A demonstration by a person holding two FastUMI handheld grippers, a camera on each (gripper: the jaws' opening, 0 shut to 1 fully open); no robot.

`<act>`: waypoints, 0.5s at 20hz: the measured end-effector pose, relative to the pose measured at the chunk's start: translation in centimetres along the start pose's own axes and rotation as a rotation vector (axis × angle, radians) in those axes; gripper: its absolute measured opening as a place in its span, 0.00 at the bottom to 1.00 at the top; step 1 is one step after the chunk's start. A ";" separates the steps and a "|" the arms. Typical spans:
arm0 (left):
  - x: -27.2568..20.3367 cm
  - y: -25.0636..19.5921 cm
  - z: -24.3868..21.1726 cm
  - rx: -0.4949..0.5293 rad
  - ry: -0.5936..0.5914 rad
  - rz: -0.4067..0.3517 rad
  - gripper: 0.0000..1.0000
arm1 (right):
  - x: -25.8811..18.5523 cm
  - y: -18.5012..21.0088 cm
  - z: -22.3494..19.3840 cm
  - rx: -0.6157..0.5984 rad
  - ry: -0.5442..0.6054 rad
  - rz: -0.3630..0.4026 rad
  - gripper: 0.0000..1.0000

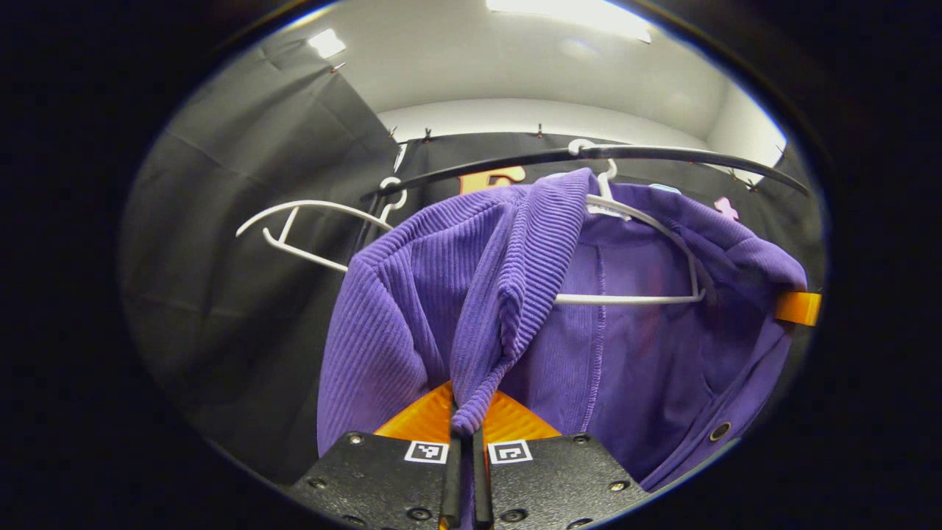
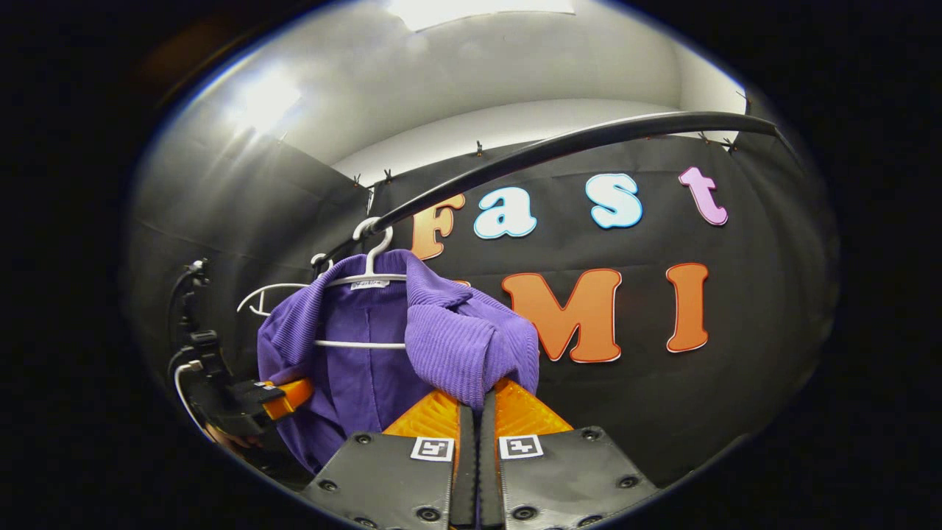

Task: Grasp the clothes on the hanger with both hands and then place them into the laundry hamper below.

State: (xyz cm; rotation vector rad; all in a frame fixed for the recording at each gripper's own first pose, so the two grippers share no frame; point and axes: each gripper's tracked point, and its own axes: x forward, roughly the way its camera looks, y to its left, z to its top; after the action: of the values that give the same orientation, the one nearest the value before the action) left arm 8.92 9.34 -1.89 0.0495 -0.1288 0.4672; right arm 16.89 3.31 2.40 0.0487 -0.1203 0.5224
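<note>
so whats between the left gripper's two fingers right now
A bunched fold of the purple garment, pinched between the left gripper fingers in the left gripper view.

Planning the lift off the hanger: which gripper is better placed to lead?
Probably neither: the left gripper and the right gripper are each shut on a fold of the purple garment, on opposite sides of the white hanger. Lift both together.

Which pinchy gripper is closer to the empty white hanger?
Left. The left gripper, pinching the purple garment, sits at the end beside the empty hanger. The right gripper pinches the garment's other end, farther along the rail.
</note>
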 end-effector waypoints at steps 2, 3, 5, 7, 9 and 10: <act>-1.5 -0.1 1.9 0.040 -0.021 -0.006 0.06 | 0.3 0.4 0.0 -0.014 -0.005 0.001 0.09; -1.9 -0.1 2.6 0.045 -0.021 -0.007 0.07 | 0.4 0.6 -0.1 -0.018 -0.006 0.005 0.09; -2.6 0.5 4.1 0.054 -0.014 -0.007 0.06 | 0.5 0.8 0.1 -0.018 -0.015 0.003 0.09; -3.0 1.4 6.4 0.071 -0.035 -0.001 0.04 | 0.7 0.6 0.5 -0.014 -0.027 -0.015 0.09; -3.0 3.1 9.2 0.113 -0.072 0.026 0.03 | 0.3 0.0 1.2 -0.009 -0.060 -0.049 0.09; -2.9 4.2 10.9 0.142 -0.104 0.054 0.06 | 0.1 -0.3 1.6 -0.010 -0.078 -0.065 0.09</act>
State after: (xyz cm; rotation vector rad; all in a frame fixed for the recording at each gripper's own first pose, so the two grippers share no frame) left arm 3.20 10.96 8.63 0.2097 -0.1991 0.5272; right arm 16.92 2.99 4.02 0.0633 -0.1970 0.4549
